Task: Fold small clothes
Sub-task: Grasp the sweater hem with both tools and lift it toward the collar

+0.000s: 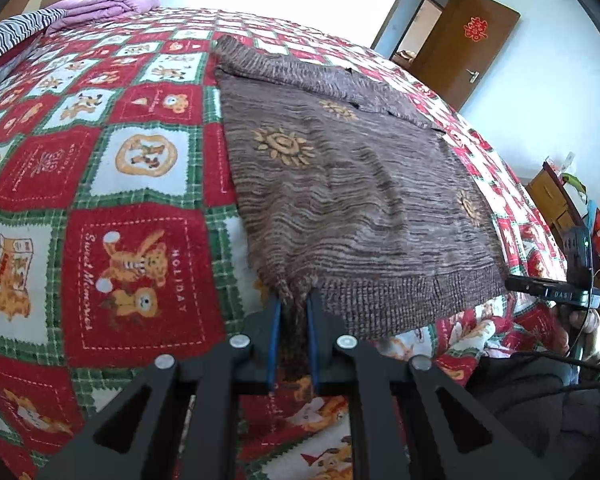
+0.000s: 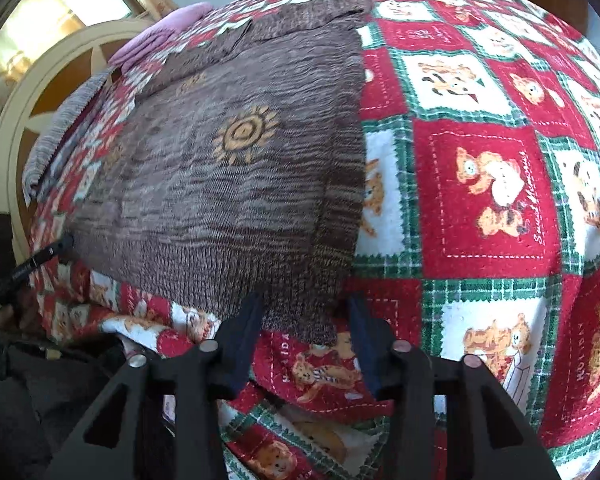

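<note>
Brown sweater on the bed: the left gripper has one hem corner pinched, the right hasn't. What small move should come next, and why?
Probably close the right gripper on the other hem corner of the brown sweater. The left gripper is already shut on its bunched corner, while the right pads stand apart with the ribbed hem between them, so lifting now would likely raise one side only.

The bedspread (image 1: 100, 184) has red squares stitched with "Sweet Memories" and "HOLIDAY" around the bears. A red double-happiness sign (image 1: 475, 28) hangs on the brown door (image 1: 460, 52). The right gripper (image 1: 548, 292) reads "DAS".
</note>
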A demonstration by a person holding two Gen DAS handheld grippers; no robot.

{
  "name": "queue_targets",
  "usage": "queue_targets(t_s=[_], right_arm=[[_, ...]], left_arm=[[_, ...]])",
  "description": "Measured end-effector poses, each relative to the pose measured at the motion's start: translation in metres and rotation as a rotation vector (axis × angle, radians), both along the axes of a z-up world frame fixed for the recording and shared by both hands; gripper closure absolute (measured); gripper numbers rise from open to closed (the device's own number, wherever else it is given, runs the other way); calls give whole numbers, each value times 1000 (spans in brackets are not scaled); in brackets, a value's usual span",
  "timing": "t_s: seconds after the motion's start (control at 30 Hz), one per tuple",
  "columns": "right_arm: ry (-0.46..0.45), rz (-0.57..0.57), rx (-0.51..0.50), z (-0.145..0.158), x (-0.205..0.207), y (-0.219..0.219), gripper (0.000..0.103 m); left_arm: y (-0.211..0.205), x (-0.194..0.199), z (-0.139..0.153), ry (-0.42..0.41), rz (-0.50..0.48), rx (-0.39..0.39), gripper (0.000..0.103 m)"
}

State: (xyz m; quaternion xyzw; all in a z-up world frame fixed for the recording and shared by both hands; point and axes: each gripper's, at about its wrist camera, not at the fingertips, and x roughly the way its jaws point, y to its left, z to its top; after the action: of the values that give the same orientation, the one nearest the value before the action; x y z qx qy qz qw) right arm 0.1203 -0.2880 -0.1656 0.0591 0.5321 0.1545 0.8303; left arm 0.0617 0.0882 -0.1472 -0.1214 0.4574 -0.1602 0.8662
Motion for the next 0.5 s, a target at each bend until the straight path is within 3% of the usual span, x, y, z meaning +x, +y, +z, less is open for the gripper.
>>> queue_targets(t_s=[0.07,0.1,0.2,0.3,0.4,0.5], right_arm=[[-10,22,8,1,-1,2,78],[-13,26,23,1,0,1,95],[-36,24,71,8,-1,-5,97],[-134,41,231,39,-6,-20,97],[-203,37,315,60,-11,-33,97],[-196,8,363,60,-8,-39,97]], left_arm=[[0,0,-1,-1,-1,-6,91],[0,0,0,-2,0,-10,91],[4,0,4,-12,2,-37,91],[9,-2,14,-36,0,-70,91],[12,-3,24,-64,3,-91,91],[11,-1,28,-69,2,-102,91]])
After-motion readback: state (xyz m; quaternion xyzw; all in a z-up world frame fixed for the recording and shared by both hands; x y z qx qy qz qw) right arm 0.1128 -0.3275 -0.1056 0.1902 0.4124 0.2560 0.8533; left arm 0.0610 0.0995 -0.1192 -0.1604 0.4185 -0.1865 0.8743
